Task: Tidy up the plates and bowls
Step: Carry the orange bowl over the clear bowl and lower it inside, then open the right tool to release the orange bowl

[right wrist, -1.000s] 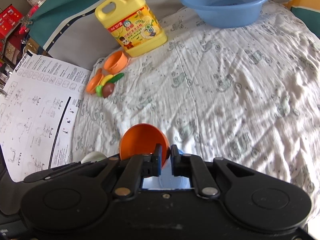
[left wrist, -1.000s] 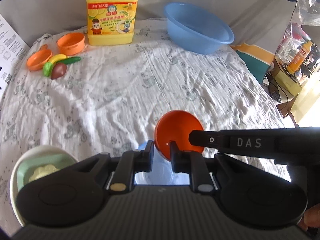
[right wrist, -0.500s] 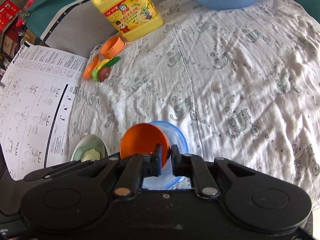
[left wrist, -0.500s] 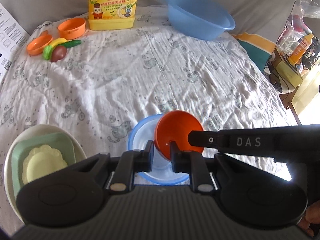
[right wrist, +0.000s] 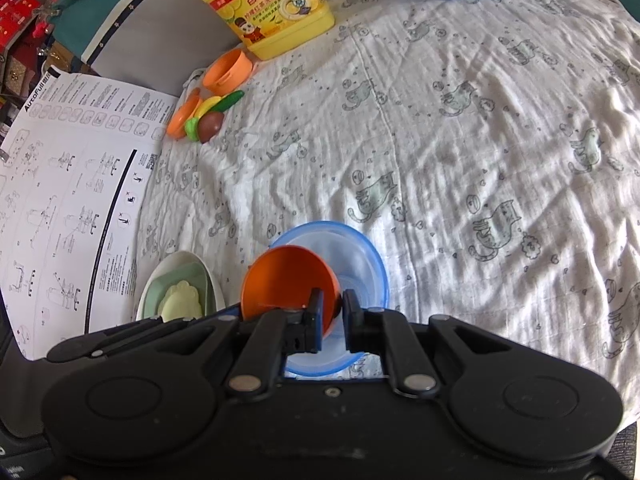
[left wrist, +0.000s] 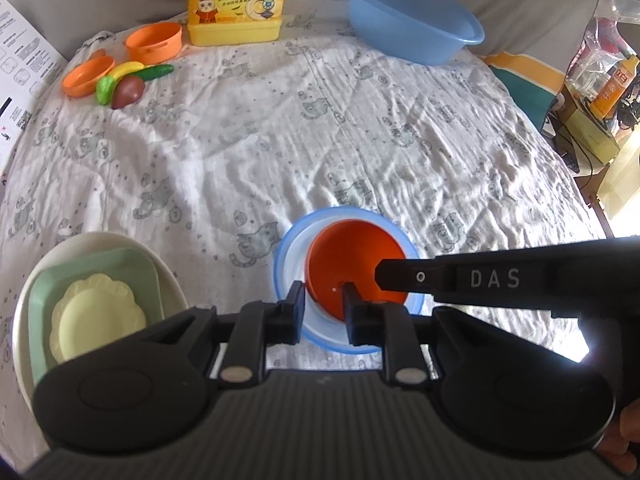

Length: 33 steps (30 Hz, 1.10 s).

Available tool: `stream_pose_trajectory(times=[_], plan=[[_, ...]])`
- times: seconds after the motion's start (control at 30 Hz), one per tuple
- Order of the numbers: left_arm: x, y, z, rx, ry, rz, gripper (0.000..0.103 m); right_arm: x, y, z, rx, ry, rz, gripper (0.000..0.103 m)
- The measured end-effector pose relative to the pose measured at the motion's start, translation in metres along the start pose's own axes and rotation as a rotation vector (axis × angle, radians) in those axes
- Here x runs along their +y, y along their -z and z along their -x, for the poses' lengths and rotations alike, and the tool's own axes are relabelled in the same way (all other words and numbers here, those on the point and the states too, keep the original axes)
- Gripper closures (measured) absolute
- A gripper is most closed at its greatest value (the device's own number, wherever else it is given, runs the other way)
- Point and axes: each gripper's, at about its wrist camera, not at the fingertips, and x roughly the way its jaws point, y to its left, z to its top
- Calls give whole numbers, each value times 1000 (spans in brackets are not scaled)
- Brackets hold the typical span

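An orange bowl (left wrist: 352,248) sits tilted inside a clear blue-rimmed bowl (left wrist: 288,256) on the cat-print sheet. My left gripper (left wrist: 323,308) has the orange bowl's near wall between its fingers, and its jaws are opening slightly. My right gripper (right wrist: 332,312) is shut on the orange bowl's (right wrist: 280,280) other rim, above the blue-rimmed bowl (right wrist: 372,264). In the left wrist view one of the right gripper's fingers (left wrist: 400,276) reaches in from the right over the bowl. To the left lies a white plate (left wrist: 168,276) bearing a green square dish (left wrist: 52,292) and a pale yellow scalloped plate (left wrist: 96,320).
At the back stand a yellow detergent jug (left wrist: 236,0) and a big blue basin (left wrist: 412,28). Orange toy pots and toy fruit (left wrist: 120,84) lie at the back left. A printed instruction sheet (right wrist: 68,184) covers the left side. The bed's edge drops off at the right.
Both grippers have come down with the orange bowl, which now rests in the blue-rimmed bowl. That bowl and the plate stack have come further into view.
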Motion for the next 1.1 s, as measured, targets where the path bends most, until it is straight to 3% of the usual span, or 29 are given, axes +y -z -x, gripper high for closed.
stream_pose_trajectory(times=[0.27,0.33,0.37,0.4,0.5,0.53,0.57,0.63,0.67,0.7,1.1], plan=[[5,-2,-7,14,6,14,83,-1,-3,-8,16,4,-3,90],[4,-2,-8,15,12,14,81,-1,-4,-9,16,5,0,86],[4,-3,-8,10,15,13,80,0,-5,-8,14,5,4,79],[3,-4,-7,4,15,12,72,0,-5,-7,8,4,7,71],[1,-6,-1,-33,-22,12,47,2,-10,-1,-21,19,21,67],[2,-7,3,-50,-35,20,39,1,-11,2,-31,17,14,62],[5,-7,8,-72,-40,32,34,-1,-13,6,-42,17,7,50],[12,-8,15,-100,-25,66,11,-5,-16,14,-76,19,-5,25],[17,-7,19,-116,-12,88,6,-7,-18,17,-88,6,-14,7],[20,-6,21,-130,-8,102,2,-10,-18,19,-93,-9,-24,2],[42,13,18,-105,-31,163,0,-30,-6,16,-46,66,-110,0]])
